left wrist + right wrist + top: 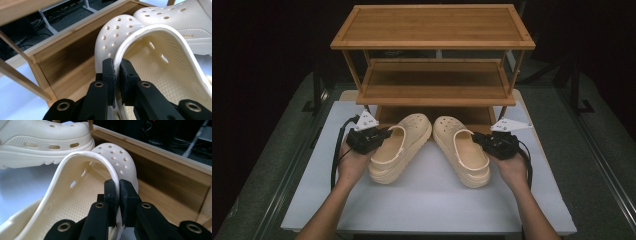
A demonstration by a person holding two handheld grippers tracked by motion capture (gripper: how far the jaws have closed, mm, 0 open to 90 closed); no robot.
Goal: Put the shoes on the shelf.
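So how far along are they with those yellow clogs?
Early on. Done: the left gripper is clamped on the left clog rim, the right gripper on the right clog. In hand: both clogs, toes toward the wooden rack. Left: probably shelving them.

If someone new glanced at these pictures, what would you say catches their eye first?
Two cream clogs sit side by side on the white table, toes toward the wooden shoe rack behind them. The left gripper is shut on the rim of the left clog, and the right gripper is shut on the rim of the right clog.
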